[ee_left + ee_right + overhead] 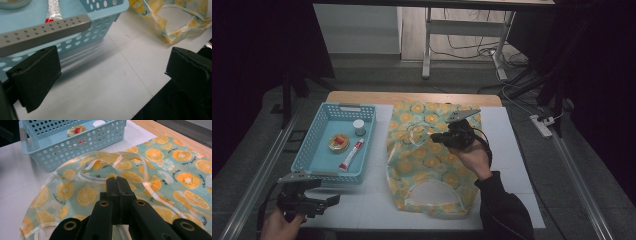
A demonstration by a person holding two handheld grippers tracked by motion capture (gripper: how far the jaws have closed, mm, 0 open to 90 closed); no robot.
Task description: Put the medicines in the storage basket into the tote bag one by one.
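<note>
Left tool (332,200) gapes empty over white table (362,205) — right tool (435,136) pinches orange-print bag (427,165) in the dim room.

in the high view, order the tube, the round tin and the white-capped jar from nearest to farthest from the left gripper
From the left gripper, bottom left corner of the table:
1. Tube, lying in the near right part of the blue basket.
2. Round tin, mid-basket, just left of the tube's far end.
3. White-capped jar, toward the basket's far right.

one basket (314,145), one bag (432,165), three toiletries (351,154)
</note>
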